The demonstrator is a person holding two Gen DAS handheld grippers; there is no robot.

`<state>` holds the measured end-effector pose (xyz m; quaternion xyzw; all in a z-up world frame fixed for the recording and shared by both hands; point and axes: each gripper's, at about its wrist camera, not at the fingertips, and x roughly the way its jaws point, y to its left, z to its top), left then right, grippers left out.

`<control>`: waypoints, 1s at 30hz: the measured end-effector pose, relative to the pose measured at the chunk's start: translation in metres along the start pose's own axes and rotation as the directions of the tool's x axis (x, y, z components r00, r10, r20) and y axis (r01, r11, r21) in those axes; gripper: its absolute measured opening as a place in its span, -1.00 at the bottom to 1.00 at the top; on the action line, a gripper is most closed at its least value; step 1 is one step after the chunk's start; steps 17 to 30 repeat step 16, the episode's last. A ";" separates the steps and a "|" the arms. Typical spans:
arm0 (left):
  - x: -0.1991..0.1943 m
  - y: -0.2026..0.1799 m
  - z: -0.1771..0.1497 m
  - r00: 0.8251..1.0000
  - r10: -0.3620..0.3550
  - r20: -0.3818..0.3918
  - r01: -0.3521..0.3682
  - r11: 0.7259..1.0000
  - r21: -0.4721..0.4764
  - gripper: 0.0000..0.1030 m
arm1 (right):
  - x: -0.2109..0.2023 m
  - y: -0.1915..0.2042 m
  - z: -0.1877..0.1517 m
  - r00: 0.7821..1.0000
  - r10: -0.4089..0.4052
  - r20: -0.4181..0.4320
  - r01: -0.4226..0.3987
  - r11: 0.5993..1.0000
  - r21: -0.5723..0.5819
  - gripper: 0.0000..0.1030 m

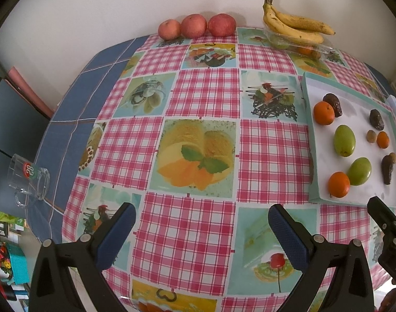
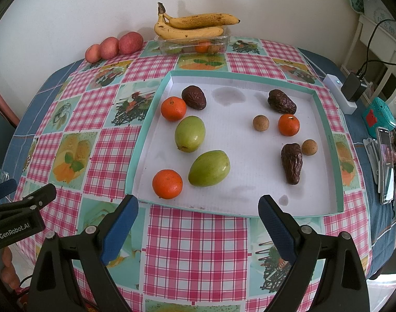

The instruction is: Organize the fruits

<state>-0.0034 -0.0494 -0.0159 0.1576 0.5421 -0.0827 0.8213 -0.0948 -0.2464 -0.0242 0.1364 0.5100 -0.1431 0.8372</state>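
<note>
A shallow teal-rimmed white tray (image 2: 328, 119) lies on the checked tablecloth and also shows in the left wrist view (image 1: 308, 119). In it lie three small oranges (image 2: 167, 184), two green fruits (image 2: 209, 168), three dark dates (image 2: 292, 163) and two small brown round fruits (image 2: 260, 123). My right gripper (image 2: 198, 214) is open and empty, just in front of the tray's near edge. My left gripper (image 1: 201, 223) is open and empty over the cloth, left of the tray. Three red apples (image 2: 114, 46) and bananas (image 2: 195, 26) on a clear plastic box (image 2: 169, 43) stand at the back wall.
A glass mug (image 1: 28, 176) stands near the table's left edge. On the right are a white power strip with a charger (image 2: 346, 88), a teal box (image 2: 378, 115) and a phone (image 2: 385, 166). The clear box holds more small fruit.
</note>
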 end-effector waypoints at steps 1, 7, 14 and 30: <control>0.000 0.000 0.000 1.000 0.002 0.000 -0.002 1.000 0.001 1.00 | 0.000 0.000 0.000 1.000 0.000 0.000 0.000 1.000 0.000 0.82; -0.001 0.000 0.000 1.000 0.016 0.005 -0.016 1.000 0.004 1.00 | 0.000 0.000 0.000 1.000 0.000 0.000 0.000 1.000 0.000 0.82; -0.003 0.001 0.000 1.000 0.025 0.019 -0.026 1.000 0.005 1.00 | 0.000 0.000 0.000 1.000 0.000 0.000 0.000 1.000 0.000 0.82; -0.002 0.002 0.001 1.000 0.022 0.016 -0.022 1.000 0.000 1.00 | 0.000 0.000 0.000 1.000 0.000 0.000 0.000 1.000 -0.001 0.82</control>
